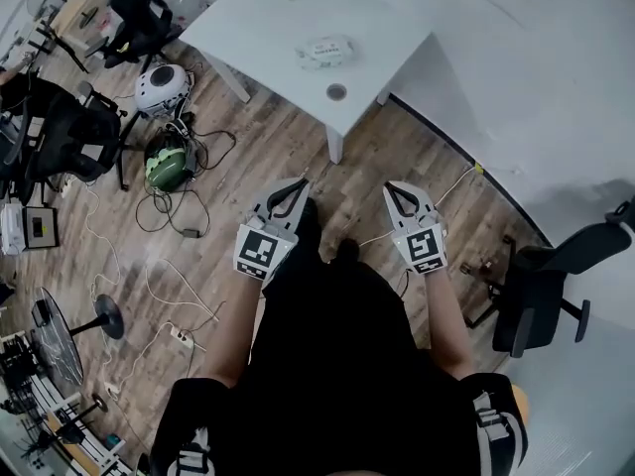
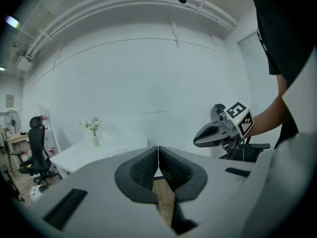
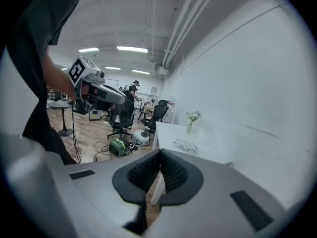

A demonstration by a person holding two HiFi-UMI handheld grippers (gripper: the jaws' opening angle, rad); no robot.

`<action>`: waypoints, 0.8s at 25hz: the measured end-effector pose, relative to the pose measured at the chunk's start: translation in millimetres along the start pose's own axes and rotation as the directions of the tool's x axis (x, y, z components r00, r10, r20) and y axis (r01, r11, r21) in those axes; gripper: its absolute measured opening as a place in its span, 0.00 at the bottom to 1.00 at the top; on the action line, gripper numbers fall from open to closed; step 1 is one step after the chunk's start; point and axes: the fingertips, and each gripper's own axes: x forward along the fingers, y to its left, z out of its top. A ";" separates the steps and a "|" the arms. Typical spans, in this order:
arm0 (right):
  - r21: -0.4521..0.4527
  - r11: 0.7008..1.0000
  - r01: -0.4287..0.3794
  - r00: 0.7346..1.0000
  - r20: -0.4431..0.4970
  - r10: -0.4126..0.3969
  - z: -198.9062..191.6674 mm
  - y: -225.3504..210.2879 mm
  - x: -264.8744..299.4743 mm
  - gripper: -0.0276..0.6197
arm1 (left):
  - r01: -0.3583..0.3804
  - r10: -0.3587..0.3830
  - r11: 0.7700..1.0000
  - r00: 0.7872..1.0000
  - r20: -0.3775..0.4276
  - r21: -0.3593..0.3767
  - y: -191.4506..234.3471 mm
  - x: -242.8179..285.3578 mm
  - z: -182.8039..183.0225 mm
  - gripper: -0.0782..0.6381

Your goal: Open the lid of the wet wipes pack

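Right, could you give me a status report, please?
Left gripper, right gripper shut, empty. Wet wipes pack on white table, untouched. Only floor between.

The left gripper [image 2: 158, 148] and the right gripper [image 3: 159, 152] look alike. Each has a pale grey shell [image 2: 99, 195] around dark, cross-ribbed pads [image 2: 141, 169] that taper forward to a point. To either side behind the jaws, a dark rectangular slot [image 2: 65, 208] is cut into the shell. Further behind them sits a white cube [image 1: 261, 251] printed with black square markers. The person wears a black short-sleeved top [image 1: 337, 365], and its sleeves [image 1: 190, 436] carry white stripes.
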 end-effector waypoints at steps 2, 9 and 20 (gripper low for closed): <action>0.001 1.000 0.010 1.000 -0.006 -0.010 4.6 -1.6 12.6 0.07 | 0.007 -0.007 1.000 1.000 -0.001 -0.009 14.3 1.6 -3.9 0.14; 0.000 0.997 0.074 0.995 -0.059 -0.074 21.6 -20.9 62.0 0.07 | 0.054 -0.054 0.998 0.998 0.013 -0.026 72.6 27.6 -3.6 0.14; 0.040 0.986 0.162 0.983 -0.094 -0.158 48.9 -58.3 149.4 0.07 | 0.139 -0.138 0.990 0.990 0.038 -0.009 171.2 78.3 7.9 0.14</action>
